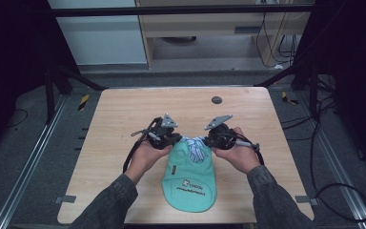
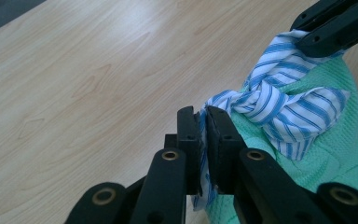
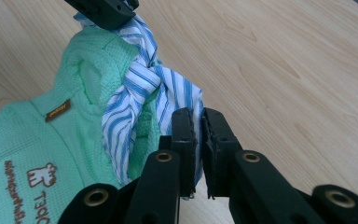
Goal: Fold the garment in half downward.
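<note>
A pale wooden counter [image 1: 124, 124] carries a mint-green waffle-knit bib [image 1: 189, 183], which lies near the person's edge with its rounded end toward the person and brown lettering and a small animal figure printed on it. At the bib's far end its blue-and-white striped ties [image 1: 196, 148] are wound into a knot [image 2: 256, 100] and lifted a little off the wood. The left tongs [image 1: 174, 140], held in the left hand [image 1: 147, 155], are clamped on one striped tie end, the cloth pinched flat between the pads in the left gripper view. The right tongs [image 1: 209, 142], in the right hand [image 1: 240, 153], are clamped on the other striped end just beside the knot. A small dark round disc [image 1: 216, 99] sits well apart, near the counter's far edge. A small brown label [image 3: 58, 110] is sewn near the bib's neck.
</note>
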A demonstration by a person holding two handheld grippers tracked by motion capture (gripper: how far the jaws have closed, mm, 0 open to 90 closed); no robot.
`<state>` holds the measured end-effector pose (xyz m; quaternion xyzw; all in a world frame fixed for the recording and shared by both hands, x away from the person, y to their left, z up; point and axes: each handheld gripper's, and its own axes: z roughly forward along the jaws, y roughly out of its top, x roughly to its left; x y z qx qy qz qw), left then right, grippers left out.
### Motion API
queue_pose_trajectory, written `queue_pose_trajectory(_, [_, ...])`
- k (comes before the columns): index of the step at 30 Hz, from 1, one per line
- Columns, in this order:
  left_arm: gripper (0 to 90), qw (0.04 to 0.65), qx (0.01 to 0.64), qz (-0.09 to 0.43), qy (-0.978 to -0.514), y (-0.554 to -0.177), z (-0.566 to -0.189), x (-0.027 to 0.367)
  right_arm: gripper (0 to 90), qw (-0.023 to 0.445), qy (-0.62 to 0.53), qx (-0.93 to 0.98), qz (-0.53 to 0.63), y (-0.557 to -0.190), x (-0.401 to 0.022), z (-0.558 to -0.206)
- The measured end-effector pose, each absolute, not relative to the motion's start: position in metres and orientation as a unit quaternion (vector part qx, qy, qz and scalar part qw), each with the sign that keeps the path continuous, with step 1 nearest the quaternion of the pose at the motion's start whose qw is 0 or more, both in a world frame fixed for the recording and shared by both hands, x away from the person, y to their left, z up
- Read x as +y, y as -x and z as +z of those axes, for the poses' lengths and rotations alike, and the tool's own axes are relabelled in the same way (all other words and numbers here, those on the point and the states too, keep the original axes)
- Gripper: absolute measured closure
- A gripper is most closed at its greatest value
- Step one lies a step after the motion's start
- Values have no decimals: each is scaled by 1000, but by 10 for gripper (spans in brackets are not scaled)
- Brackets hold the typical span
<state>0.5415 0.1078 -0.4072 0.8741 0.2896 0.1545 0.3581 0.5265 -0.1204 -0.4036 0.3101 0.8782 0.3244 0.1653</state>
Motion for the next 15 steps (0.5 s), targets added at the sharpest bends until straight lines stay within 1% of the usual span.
queue_pose_trajectory(15, [842,360,281,168,-874,-543,-386,109,840,184,-291,880,328,-529,-120,-383])
